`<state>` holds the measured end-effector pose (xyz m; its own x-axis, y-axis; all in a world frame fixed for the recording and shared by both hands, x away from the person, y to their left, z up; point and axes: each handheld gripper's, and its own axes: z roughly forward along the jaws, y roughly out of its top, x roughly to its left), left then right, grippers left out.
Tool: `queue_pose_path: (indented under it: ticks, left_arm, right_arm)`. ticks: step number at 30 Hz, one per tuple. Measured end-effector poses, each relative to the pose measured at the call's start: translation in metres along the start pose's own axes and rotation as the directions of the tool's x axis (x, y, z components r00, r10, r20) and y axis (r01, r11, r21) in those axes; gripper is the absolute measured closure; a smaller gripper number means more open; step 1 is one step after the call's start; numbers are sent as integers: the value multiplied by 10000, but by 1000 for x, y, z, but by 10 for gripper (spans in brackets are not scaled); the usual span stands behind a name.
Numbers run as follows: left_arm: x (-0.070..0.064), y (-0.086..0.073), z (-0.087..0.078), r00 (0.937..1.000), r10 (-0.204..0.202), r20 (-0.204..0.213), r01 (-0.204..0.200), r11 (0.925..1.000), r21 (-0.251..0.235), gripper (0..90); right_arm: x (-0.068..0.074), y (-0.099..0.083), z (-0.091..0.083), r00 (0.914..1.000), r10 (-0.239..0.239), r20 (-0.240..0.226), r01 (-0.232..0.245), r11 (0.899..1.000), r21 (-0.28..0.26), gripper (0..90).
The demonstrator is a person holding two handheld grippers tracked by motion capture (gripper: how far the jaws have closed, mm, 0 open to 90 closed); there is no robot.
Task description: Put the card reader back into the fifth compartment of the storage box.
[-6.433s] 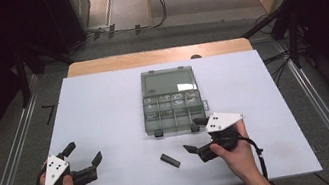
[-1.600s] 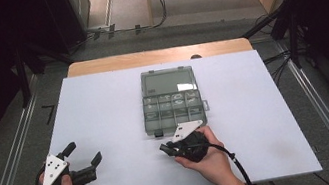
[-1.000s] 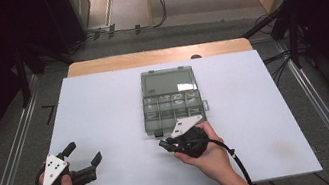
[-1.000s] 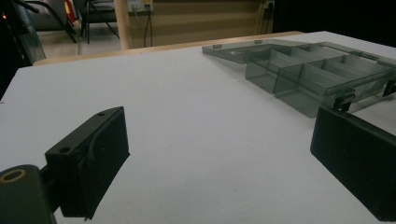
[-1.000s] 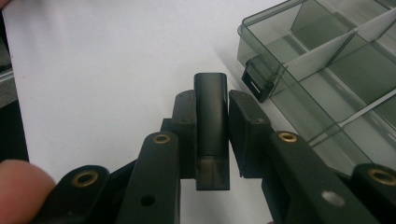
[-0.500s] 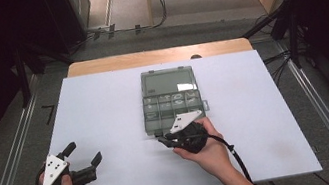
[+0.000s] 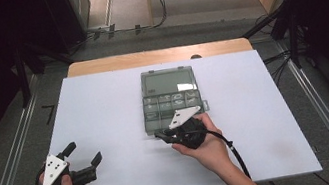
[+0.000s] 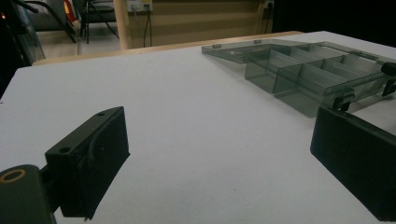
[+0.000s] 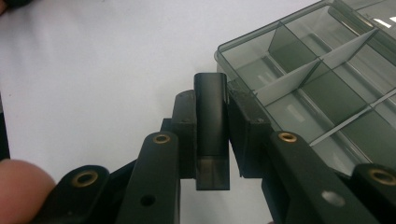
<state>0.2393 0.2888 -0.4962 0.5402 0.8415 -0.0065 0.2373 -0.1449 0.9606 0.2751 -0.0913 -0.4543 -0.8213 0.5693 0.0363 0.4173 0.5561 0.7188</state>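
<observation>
A smoky clear organizer box (image 7: 171,102) lies open in the middle of the white table, its lid flat on the far side. In the right gripper view the box's (image 9: 327,70) compartments look empty. My right gripper (image 7: 161,136) is at the box's near left corner, shut on a small black rectangular piece (image 9: 212,121) that stands up between its jaws (image 9: 211,123). My left gripper (image 7: 82,155) rests open near the table's front left, with nothing between its fingers (image 8: 88,161). Ahead of it and to the right lies the box (image 8: 303,70).
The white table top (image 7: 104,107) sits on a wooden bench (image 7: 156,56). Metal rails (image 7: 11,158) run along both sides. Cables and dark stands (image 7: 286,16) lie on the floor beyond the far edge.
The black piece has left the table in front of the box and is now in my right gripper, which moved left and then up to the box's near left corner. The left gripper stayed still.
</observation>
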Motion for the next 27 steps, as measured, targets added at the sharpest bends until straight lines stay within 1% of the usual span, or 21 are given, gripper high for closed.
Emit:
queue_pose_path:
  ticks: [10, 21, 22, 24, 27]
  left_arm:
    - [0, 0, 0, 10000, -3, 5, 3, 10000, 3, 43]
    - [0, 0, 0, 10000, 6, 10, -6, 10000, 5, 43]
    - [0, 0, 0, 10000, 9, 12, -9, 10000, 5, 43]
    - [0, 0, 0, 10000, 4, 13, -4, 10000, 1, 43]
    - [0, 0, 0, 10000, 5, 2, -5, 10000, 7, 43]
  right_arm:
    - [-6, 5, -1, 9999, 120, 36, -119, 9999, -16, 712]
    - [-10, 10, 0, 9999, 120, 1, -120, 9999, -107, 712]
    - [-11, 11, 1, 9998, 206, -11, -206, 9997, -105, 712]
    - [-11, 12, 2, 9999, 169, -29, -169, 9998, -98, 712]
    - [-13, 14, 3, 9997, 253, -50, -254, 9996, -116, 712]
